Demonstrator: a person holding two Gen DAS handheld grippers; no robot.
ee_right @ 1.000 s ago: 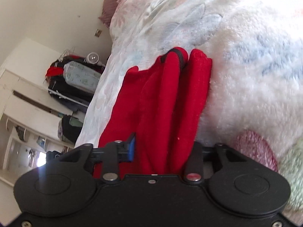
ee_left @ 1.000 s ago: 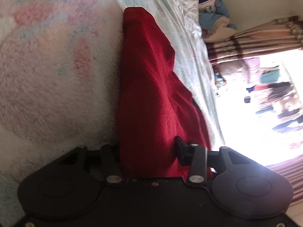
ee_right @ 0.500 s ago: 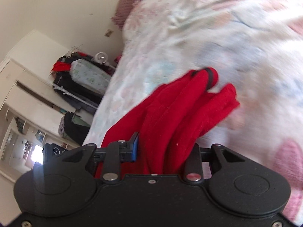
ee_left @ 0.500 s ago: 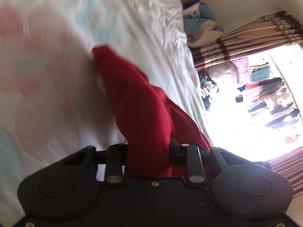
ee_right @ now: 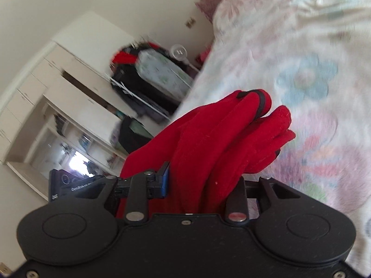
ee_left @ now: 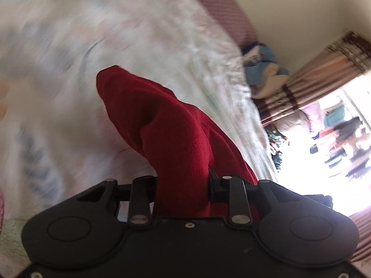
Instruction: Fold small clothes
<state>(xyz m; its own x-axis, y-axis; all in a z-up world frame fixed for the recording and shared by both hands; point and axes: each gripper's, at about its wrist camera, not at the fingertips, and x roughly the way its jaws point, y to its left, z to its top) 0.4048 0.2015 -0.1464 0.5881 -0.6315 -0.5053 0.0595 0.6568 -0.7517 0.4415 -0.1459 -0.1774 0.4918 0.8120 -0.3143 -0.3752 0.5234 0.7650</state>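
A red fleece garment is bunched between the jaws of my left gripper, which is shut on it and holds it above the bed. The same red garment, with a black trimmed edge at its far end, is gripped by my right gripper, also shut on it. The cloth hangs folded over itself, its free end lifted off the floral blanket. The fingertips of both grippers are hidden by the fabric.
The bed with its floral blanket fills both views. A blue and white soft toy lies by the striped curtain. A white wardrobe and a rack of bags stand beyond the bed's edge.
Both grippers have lifted the red garment off the fluffy blanket and swung it up and away; the cloth has bunched and its end now hangs free.
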